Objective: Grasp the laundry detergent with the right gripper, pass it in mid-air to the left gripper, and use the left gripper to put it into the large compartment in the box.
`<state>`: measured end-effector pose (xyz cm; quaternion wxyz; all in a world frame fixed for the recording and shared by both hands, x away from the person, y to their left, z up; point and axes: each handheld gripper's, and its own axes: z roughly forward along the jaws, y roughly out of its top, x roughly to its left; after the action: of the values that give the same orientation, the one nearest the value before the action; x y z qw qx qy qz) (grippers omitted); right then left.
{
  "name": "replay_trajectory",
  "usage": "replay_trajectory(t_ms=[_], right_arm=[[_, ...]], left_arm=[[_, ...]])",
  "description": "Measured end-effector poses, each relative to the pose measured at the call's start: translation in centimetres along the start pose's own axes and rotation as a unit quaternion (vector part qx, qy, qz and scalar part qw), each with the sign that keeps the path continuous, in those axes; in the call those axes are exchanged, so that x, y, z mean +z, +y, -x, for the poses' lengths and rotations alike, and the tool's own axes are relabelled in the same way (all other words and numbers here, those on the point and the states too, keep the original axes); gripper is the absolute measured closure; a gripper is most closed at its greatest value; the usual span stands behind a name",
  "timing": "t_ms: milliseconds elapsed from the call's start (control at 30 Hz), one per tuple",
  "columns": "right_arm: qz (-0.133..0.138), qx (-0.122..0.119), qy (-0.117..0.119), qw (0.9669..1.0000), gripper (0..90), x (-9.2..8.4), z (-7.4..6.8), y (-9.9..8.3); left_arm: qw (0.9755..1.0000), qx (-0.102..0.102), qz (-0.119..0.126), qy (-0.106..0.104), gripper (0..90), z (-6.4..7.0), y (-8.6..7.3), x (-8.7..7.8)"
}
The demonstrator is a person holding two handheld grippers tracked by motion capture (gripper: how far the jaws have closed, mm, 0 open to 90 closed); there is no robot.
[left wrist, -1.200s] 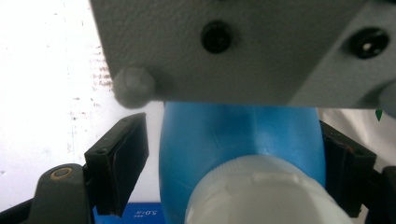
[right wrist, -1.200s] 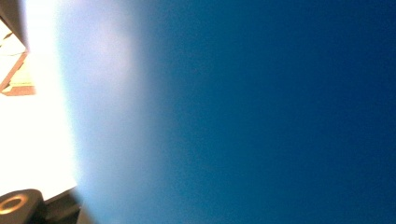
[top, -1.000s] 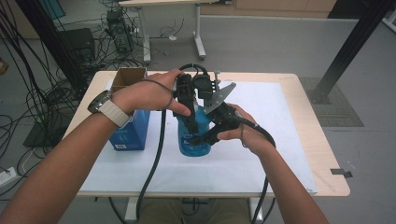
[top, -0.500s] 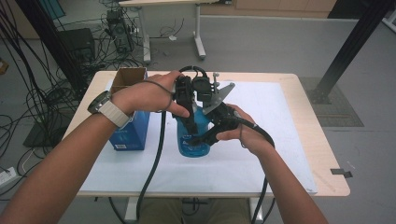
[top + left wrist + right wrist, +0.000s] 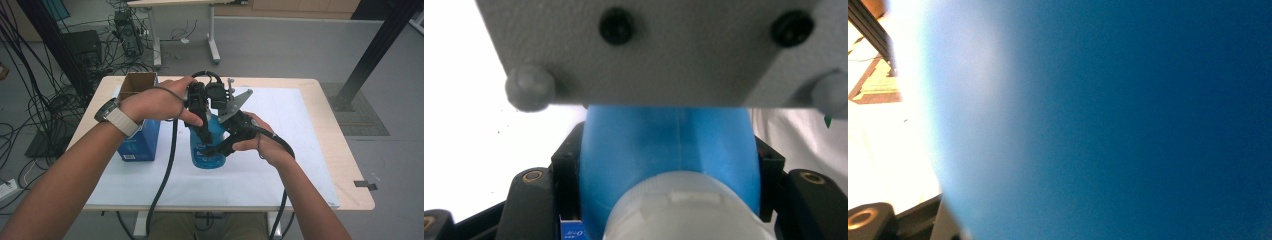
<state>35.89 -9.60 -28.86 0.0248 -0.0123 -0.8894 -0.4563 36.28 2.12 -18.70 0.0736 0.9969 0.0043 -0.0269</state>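
My right gripper (image 5: 220, 147) pinches the blue bottle (image 5: 207, 150) standing mid-table (image 5: 320, 130) to keep it steady, while my left gripper (image 5: 202, 137) has just closed around its neck, near the cap (image 5: 684, 210).

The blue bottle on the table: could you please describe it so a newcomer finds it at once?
On the white sheet covering the table, find the open blue carton. Just right stands the blue bottle, translucent and rounded, clamped by both grippers.

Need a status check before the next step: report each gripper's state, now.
Left gripper: jaws have just closed, shut on the blue bottle near its cap.
Right gripper: shut on the blue bottle's body.
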Motion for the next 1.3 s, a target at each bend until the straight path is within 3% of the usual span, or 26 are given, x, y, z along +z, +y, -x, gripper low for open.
replay_trajectory(t_ms=[1300], right_arm=[[-0.001,-0.003,0.0,1.0,43.5,-0.04,0.03,0.13]], left_arm=[[1.0,-0.002,0.005,0.001,37.8,0.0,-0.26,-0.06]])
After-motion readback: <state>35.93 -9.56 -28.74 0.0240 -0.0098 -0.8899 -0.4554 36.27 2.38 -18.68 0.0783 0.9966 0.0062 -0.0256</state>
